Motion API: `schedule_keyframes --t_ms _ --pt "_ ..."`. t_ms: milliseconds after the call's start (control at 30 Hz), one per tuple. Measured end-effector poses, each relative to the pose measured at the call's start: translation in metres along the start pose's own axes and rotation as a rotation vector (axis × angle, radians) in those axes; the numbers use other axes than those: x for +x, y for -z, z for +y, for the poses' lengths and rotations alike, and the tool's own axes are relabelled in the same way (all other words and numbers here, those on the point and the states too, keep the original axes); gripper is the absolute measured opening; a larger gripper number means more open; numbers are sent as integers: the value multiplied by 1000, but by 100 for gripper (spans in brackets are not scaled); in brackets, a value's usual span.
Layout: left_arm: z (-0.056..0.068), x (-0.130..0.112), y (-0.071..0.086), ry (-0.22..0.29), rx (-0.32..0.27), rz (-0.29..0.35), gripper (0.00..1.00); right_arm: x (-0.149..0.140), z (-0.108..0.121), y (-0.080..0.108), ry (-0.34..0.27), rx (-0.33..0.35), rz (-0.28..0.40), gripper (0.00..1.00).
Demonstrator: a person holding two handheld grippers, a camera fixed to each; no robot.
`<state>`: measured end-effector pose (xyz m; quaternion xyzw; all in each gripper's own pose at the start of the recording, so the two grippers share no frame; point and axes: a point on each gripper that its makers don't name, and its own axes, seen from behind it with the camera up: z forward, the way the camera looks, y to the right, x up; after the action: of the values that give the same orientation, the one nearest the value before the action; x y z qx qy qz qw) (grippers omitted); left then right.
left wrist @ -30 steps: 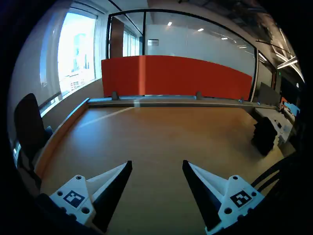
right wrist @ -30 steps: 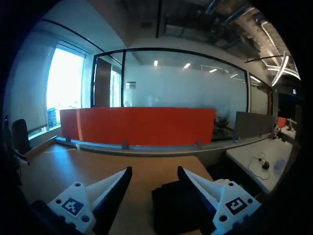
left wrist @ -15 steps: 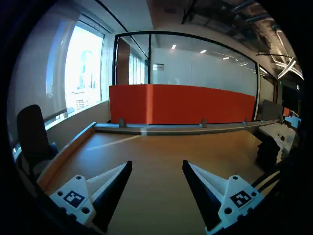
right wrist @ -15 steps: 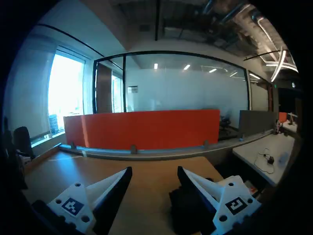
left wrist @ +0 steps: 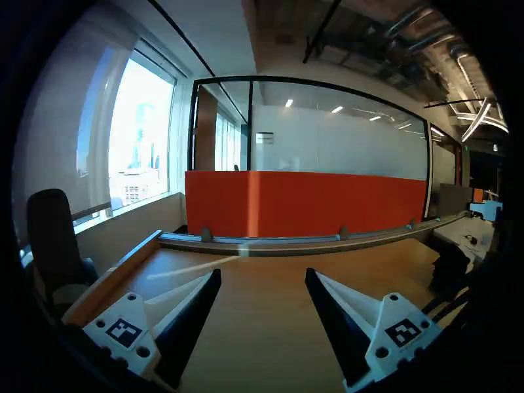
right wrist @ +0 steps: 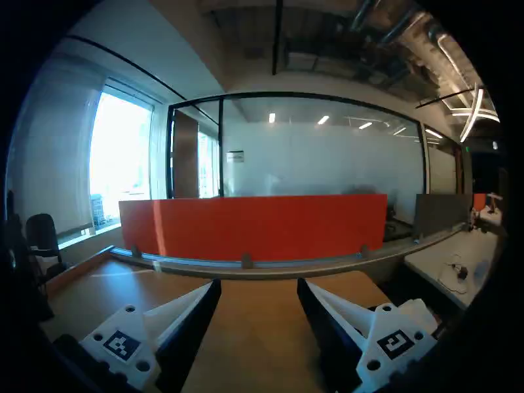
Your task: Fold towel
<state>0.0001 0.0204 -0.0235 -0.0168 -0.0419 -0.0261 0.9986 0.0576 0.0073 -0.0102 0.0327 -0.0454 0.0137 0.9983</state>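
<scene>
dark towel stack (left wrist: 450, 270) is lying far right of left gripper (left wrist: 262, 272); right gripper (right wrist: 257, 281) probably nearer; both are gaping, empty.

Partition (left wrist: 304, 203): orange-red, plain. Desk (left wrist: 262, 327) before partition: tan wood finish. Left gripper (left wrist: 262, 275) and right gripper (right wrist: 259, 283): white, black inner faces, black-and-white square markers. Towel stack (left wrist: 452, 272), right of partition: black.

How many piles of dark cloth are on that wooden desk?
1: a dark towel stack at the right edge of the wooden desk, seen in the left gripper view. Others may lie outside the view.
</scene>
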Motion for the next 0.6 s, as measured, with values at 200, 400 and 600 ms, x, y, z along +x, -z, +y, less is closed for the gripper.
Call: schedule_keyframes --t_ms 200,400,600 --pt "-3 1 -5 -10 -10 35 96 3 -23 -7 5 25 -22 91" --pt "-9 -16 -11 -23 -9 52 95 8 -37 -10 4 34 -33 100" --pt "-21 -40 -12 -52 0 76 95 4 -48 -15 8 28 -36 100"
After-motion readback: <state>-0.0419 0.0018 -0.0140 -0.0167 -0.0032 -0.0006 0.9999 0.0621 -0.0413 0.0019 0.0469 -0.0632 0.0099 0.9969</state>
